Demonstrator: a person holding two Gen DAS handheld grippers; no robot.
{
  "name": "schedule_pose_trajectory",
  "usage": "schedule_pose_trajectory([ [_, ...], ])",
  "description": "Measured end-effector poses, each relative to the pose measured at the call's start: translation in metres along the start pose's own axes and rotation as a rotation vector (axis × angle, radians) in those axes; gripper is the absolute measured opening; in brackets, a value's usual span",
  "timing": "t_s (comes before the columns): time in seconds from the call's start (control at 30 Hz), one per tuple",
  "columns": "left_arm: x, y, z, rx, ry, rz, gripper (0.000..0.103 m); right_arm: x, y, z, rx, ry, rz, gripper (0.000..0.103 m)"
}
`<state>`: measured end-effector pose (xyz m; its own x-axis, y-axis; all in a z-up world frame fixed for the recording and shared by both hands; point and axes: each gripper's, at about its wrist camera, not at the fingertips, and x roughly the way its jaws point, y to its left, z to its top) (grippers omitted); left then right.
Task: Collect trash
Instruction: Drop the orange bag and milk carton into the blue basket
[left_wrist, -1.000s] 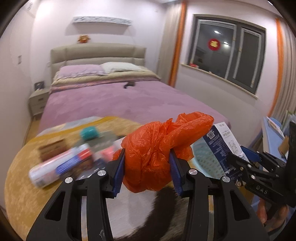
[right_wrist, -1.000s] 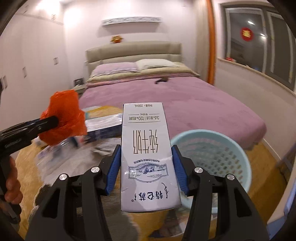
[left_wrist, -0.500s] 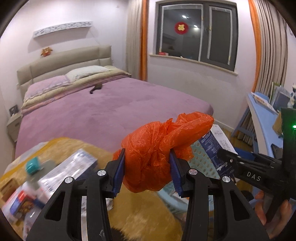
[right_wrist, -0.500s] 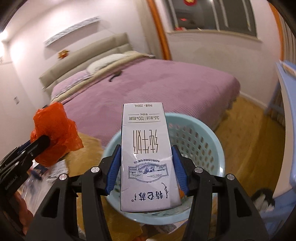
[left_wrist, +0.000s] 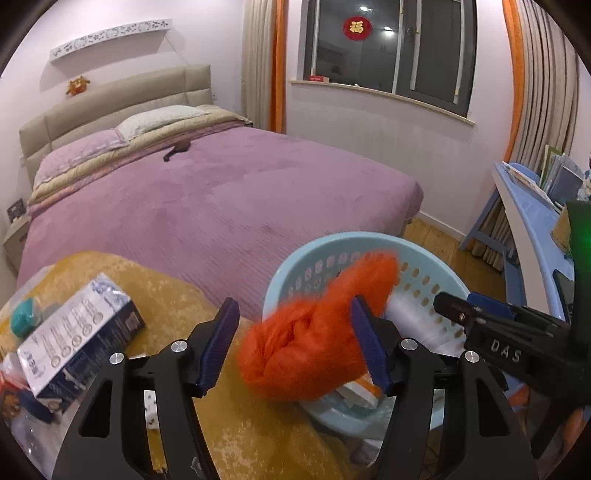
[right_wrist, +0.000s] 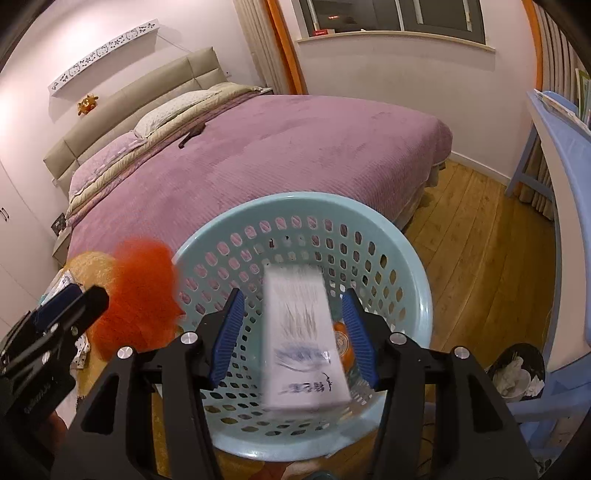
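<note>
A crumpled orange plastic bag (left_wrist: 306, 350), blurred with motion, hangs between the jaws of my left gripper (left_wrist: 293, 317). Those jaws are opening: the left pad stands clear of the bag and the bag brushes the right one. A light-blue perforated basket (left_wrist: 417, 254) sits just beyond and below. In the right wrist view a white milk carton (right_wrist: 303, 343), also blurred, is over the basket (right_wrist: 421, 295) between the pads of my right gripper (right_wrist: 291, 306), with a gap on each side. The orange bag (right_wrist: 140, 295) and left gripper (right_wrist: 85, 299) show at the left there.
A purple bed (left_wrist: 229, 199) lies behind the basket. The yellow-covered table (left_wrist: 173, 295) holds a blue-and-white box (left_wrist: 81, 332) and a teal object (left_wrist: 24, 321). A blue desk (right_wrist: 561, 140) and a small black bin (right_wrist: 517, 369) stand to the right. Other trash lies inside the basket.
Both grippers swung right from the table to above the basket. The left jaws spread and the orange bag slipped lower. The carton came loose from the right pads and is dropping.
</note>
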<state>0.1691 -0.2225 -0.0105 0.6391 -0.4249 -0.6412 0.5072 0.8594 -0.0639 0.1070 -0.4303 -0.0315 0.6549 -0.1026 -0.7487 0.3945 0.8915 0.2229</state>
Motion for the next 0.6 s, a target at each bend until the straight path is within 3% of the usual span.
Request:
schedule_pose_trajectory([
  [0.13, -0.021, 0.011, -0.008, -0.028, -0.03, -0.02, 0.078, -0.015, 0.004, -0.003, -0.003, -0.022, 0.024, 0.052],
  [0.6, -0.129, 0.057, -0.029, -0.105, -0.171, 0.031, 0.078, -0.111, 0.094, -0.018, -0.204, -0.182, 0.202, 0.052],
])
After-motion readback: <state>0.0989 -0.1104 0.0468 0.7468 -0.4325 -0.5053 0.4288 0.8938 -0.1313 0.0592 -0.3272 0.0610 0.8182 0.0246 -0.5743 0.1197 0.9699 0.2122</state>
